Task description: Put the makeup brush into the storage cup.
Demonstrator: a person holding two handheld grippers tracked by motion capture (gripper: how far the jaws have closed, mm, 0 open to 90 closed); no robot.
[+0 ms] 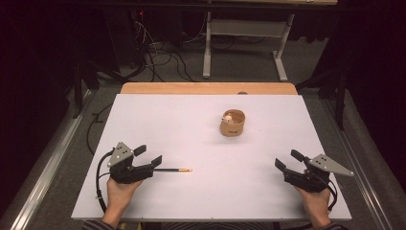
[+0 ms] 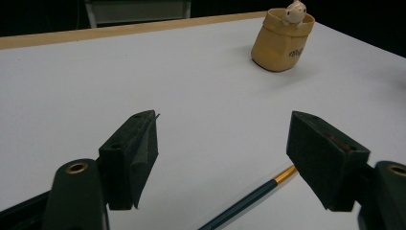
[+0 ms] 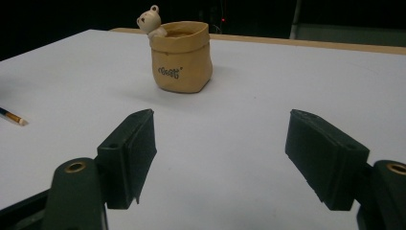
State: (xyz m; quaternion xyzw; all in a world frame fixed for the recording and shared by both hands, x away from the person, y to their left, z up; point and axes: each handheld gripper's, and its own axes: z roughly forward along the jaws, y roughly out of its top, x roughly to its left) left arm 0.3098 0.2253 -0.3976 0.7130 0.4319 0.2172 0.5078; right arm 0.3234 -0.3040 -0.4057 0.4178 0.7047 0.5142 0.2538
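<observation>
A dark pencil (image 1: 173,170) with a gold end lies flat on the white table (image 1: 191,129), near the front left. My left gripper (image 1: 148,155) stands open right beside it; in the left gripper view the pencil (image 2: 249,201) runs under the space between the jaws, close to the right one. A tan pouch-shaped holder (image 1: 232,123) with a small bear figure on its rim stands right of centre, also seen as the holder (image 2: 282,40) and the holder (image 3: 182,57). My right gripper (image 1: 288,160) stands open at the front right, with nothing between its jaws.
A wooden strip (image 1: 208,88) runs along the table's far edge. Beyond it, on the dark floor, stand a white desk frame (image 1: 244,43) and a tangle of cables (image 1: 158,52). The pencil's tip (image 3: 13,117) shows at the left of the right gripper view.
</observation>
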